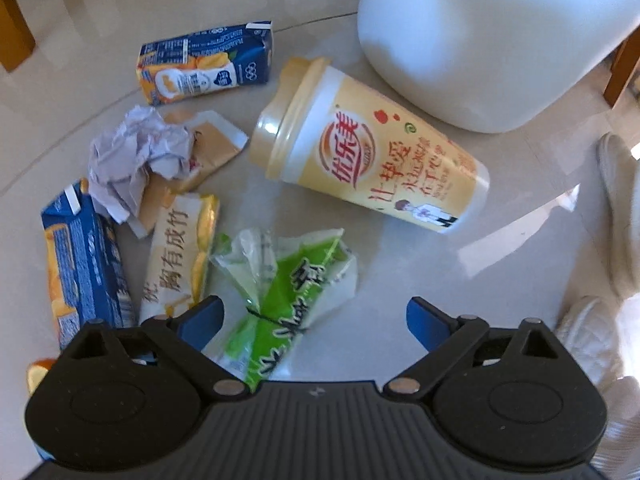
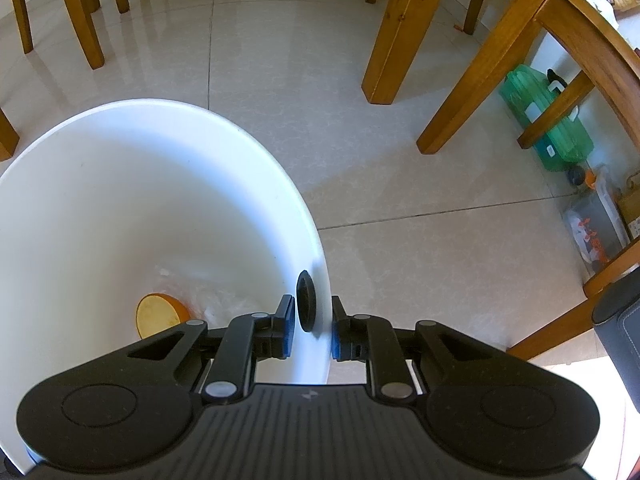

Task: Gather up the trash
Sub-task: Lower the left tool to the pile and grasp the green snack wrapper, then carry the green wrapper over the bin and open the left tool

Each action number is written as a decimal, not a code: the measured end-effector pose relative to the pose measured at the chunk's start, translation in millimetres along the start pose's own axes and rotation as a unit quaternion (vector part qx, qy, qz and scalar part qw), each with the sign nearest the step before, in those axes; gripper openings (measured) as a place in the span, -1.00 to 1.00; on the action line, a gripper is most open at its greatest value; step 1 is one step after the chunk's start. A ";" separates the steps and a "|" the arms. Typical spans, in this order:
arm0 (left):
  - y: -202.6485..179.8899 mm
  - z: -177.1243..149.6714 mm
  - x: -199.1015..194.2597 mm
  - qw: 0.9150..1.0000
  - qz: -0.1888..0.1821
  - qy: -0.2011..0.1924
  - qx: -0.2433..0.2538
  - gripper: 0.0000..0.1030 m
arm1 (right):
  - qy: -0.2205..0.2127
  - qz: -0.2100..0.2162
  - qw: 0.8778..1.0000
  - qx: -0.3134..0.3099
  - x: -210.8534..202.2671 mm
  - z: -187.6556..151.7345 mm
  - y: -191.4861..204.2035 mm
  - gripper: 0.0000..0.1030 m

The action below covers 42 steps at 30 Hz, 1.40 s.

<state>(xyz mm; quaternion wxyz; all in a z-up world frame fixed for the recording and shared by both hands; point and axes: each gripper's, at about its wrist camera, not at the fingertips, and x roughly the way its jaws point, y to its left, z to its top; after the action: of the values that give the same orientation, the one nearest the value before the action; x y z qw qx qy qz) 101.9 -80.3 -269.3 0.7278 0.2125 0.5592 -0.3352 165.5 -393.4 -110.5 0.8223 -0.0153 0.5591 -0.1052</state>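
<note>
Right tongs (image 2: 312, 328) clamped on rim of white bin (image 2: 160, 208), steadying it. Left tongs (image 1: 316, 320) spread wide, low over green wrapper (image 1: 280, 304) on the floor among cartons and cup (image 1: 372, 152). Pick-up step, I judge; next: drop, close on wrapper, carry to bin.

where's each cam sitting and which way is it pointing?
Left wrist: on the left tool, jaws open, looking down at floor litter: yellow cup, green wrapper, person's shoes at right.
Right wrist: on the right tool, clamped on the white bin rim, facing across the floor to chair legs.
Shared: the white bin.
</note>
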 end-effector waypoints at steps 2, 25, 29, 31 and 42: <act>-2.4 0.5 2.5 1.000 0.015 0.006 0.016 0.72 | 0.000 0.001 1.000 0.002 0.4 0.0 -1.0 -0.59; 3.4 -3.6 -40.2 1.000 -0.008 -0.010 0.011 -0.30 | 0.001 0.000 1.000 0.001 0.0 -1.0 0.8 -0.58; -6.8 12.8 -68.6 0.999 -0.009 -0.004 0.039 -0.30 | 0.002 -0.001 1.000 0.000 -0.3 -0.8 1.4 -0.58; -8.3 19.3 -81.6 0.999 0.000 0.003 0.050 -0.30 | 0.003 -0.003 1.000 -0.002 -0.2 -0.3 1.9 -0.58; -32.2 91.3 -219.0 0.992 -0.068 -0.081 0.067 -0.30 | 0.004 -0.003 1.000 -0.006 -0.2 -0.2 0.1 -0.59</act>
<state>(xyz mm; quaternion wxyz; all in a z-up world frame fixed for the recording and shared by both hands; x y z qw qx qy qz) 107.0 -110.1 -31.7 0.7303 0.1942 0.4882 -0.4365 165.2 -393.3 -110.4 0.8193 -0.0219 0.5633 -0.1043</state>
